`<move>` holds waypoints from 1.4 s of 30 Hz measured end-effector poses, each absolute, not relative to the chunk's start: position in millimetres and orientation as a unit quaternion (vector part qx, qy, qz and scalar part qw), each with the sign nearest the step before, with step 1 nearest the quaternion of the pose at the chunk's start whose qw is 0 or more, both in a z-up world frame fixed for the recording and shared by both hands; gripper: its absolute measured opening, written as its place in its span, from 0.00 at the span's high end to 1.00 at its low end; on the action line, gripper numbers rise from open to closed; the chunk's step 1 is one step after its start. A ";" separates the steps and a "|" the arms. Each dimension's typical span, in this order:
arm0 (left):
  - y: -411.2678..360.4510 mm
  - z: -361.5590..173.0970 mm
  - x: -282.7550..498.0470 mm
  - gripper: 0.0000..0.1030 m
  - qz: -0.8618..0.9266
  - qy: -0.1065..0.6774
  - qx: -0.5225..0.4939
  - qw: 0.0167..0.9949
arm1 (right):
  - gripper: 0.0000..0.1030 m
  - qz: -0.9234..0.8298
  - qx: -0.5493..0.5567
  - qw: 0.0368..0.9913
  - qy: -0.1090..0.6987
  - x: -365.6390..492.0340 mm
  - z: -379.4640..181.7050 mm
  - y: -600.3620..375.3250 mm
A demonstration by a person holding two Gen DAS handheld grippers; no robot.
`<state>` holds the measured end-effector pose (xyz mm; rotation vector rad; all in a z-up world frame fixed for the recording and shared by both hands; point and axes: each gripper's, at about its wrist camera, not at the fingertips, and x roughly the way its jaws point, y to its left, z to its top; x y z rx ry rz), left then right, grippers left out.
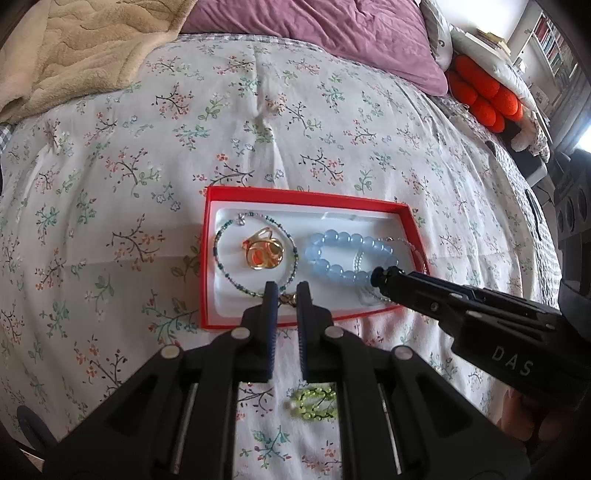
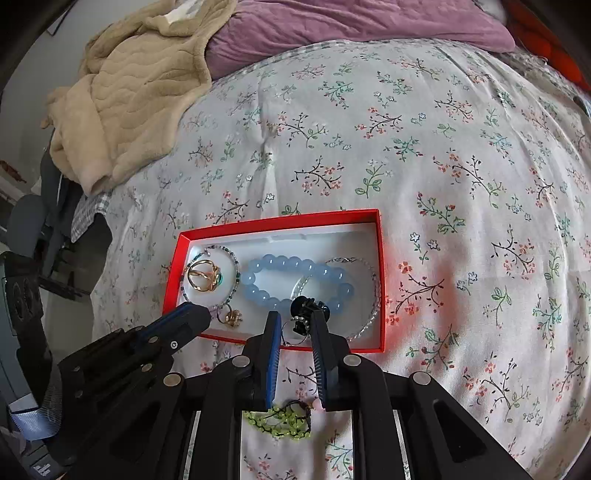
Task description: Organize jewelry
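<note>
A red jewelry box (image 1: pixel 204 258) (image 2: pixel 380 251) with a white lining lies on the flowered bedspread. Inside are a blue bead bracelet (image 1: pixel 334 240) (image 2: pixel 273 264), a thin teal bead bracelet (image 1: pixel 221 236), gold rings (image 1: pixel 264 253) (image 2: pixel 203 278), a small gold ring (image 2: pixel 232 317) and a clear bead bracelet (image 2: pixel 373 295). My left gripper (image 1: pixel 287 293) (image 2: pixel 192 314) is open over the box's near edge, a small gold piece between its tips. My right gripper (image 2: pixel 295 325) (image 1: pixel 384 277) is open around a dark beaded piece (image 2: pixel 306 312). A green bead bracelet (image 1: pixel 314 402) (image 2: pixel 280 419) lies on the bedspread in front of the box.
A beige blanket (image 2: pixel 122 92) lies at the far left of the bed. A purple pillow (image 1: pixel 332 33) is at the head. Orange cushions (image 1: pixel 484 96) sit at the far right. The bed's left edge (image 2: pixel 99 258) drops off beside the box.
</note>
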<state>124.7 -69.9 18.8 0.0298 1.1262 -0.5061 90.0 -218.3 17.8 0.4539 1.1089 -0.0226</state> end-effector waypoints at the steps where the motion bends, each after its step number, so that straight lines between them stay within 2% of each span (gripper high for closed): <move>1: -69.5 19.7 124.5 0.90 -0.235 0.525 0.013 0.818 | 0.83 -0.012 0.215 0.826 0.521 89.5 18.0 -218.9; 3: -68.5 20.6 125.2 0.89 -0.236 0.525 0.011 0.817 | 0.82 -0.013 0.217 0.826 0.521 88.9 18.6 -219.9; 6: -67.9 22.4 123.2 0.84 -0.237 0.524 0.013 0.818 | 0.81 -0.012 0.218 0.825 0.521 87.5 20.4 -220.9; 11: -65.6 26.3 119.2 0.69 -0.236 0.525 0.016 0.818 | 0.77 -0.013 0.214 0.827 0.519 83.3 24.2 -222.2; 14: -62.1 30.2 114.7 0.56 -0.234 0.523 0.019 0.819 | 0.70 -0.013 0.211 0.830 0.516 79.0 28.2 -222.8; 15: -61.1 31.6 113.1 0.54 -0.233 0.522 0.020 0.820 | 0.64 -0.013 0.210 0.831 0.515 77.4 29.5 -222.9; 16: -59.5 33.0 111.1 0.51 -0.233 0.522 0.021 0.821 | 0.52 -0.014 0.209 0.832 0.514 75.7 31.1 -223.1; 17: -58.0 34.1 109.3 0.46 -0.232 0.522 0.022 0.820 | 0.49 -0.015 0.208 0.834 0.511 73.2 33.0 -223.2; 21: -52.3 35.3 103.0 0.34 -0.226 0.525 0.027 0.820 | 0.46 -0.015 0.201 0.838 0.507 63.8 39.2 -223.3; 26: -47.5 31.0 96.9 0.24 -0.213 0.536 0.039 0.816 | 0.35 -0.025 0.191 0.839 0.508 49.9 40.8 -227.5; 31: -39.9 21.3 89.7 0.21 -0.201 0.551 0.055 0.808 | 0.27 -0.032 0.183 0.838 0.512 38.6 39.2 -230.9; 42: -23.8 -3.2 85.2 0.21 -0.181 0.591 0.061 0.784 | 0.26 -0.041 0.161 0.807 0.566 24.6 8.9 -226.1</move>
